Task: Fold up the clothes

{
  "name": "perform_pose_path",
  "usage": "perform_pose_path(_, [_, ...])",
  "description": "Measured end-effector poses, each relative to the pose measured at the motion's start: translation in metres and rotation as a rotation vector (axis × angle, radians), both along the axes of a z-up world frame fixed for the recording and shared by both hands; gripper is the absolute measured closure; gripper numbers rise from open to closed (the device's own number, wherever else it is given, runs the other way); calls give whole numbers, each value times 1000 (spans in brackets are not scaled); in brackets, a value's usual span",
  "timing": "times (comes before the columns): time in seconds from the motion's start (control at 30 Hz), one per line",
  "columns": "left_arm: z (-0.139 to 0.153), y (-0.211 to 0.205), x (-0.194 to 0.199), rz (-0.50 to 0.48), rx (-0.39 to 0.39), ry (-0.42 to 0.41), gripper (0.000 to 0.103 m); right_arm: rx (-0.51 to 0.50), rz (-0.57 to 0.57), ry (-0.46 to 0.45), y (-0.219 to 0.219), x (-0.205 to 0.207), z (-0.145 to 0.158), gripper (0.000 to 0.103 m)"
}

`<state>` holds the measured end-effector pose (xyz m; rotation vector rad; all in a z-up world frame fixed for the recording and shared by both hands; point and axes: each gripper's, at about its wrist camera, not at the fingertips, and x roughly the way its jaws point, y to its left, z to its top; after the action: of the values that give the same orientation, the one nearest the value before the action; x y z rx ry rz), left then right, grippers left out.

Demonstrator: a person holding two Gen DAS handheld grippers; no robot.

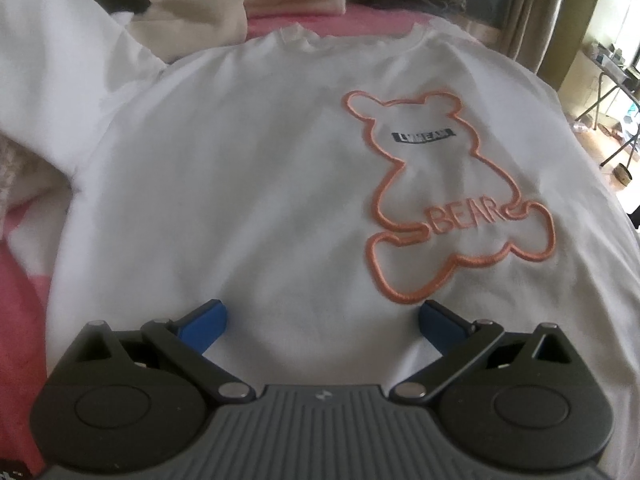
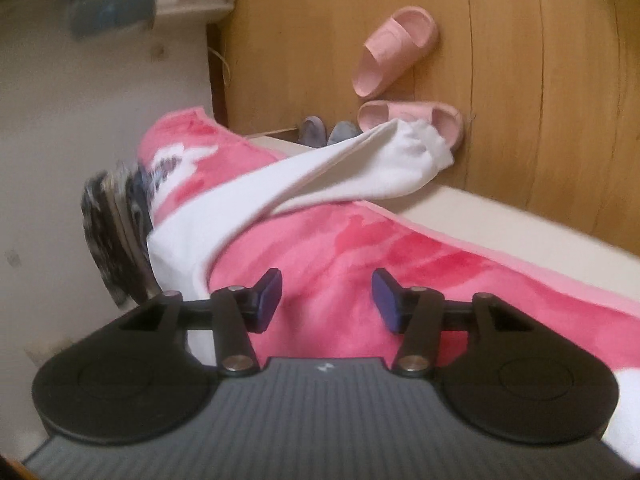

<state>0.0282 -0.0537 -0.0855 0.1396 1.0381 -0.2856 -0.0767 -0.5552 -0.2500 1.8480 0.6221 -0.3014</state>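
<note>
The white sweatshirt [image 1: 224, 184] lies flat on the bed, front side up, with the collar [image 1: 352, 38] at the far end. On its chest is a bear outline [image 1: 452, 196] stitched in orange, with the word BEAR inside and a small dark label above it. The cloth looks smooth, with only soft wrinkles. One long sleeve [image 2: 304, 184] stretches over the pink blanket, and its cuff [image 2: 428, 148] reaches past the bed's edge.

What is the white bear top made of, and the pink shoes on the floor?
The white top looks like soft, thick cotton-type knit: matte, gently creased, with a raised stitched bear outline. The pink slippers look like smooth moulded foam or rubber, one piece with rounded edges. I can't be sure of either.
</note>
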Motion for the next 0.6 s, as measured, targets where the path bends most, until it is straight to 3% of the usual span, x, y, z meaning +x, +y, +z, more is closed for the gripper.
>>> perform_pose_path(0.23, [-2, -6, 6, 17, 26, 19, 0, 183, -117, -1, -8, 14, -58, 40])
perform_pose_path(0.47, [-3, -9, 8, 24, 33, 24, 0, 300, -202, 22, -12, 22, -102, 34])
perform_pose_path(0.6, [-4, -11, 9, 34, 39, 29, 0, 320, -221, -7, -18, 41, -110, 32])
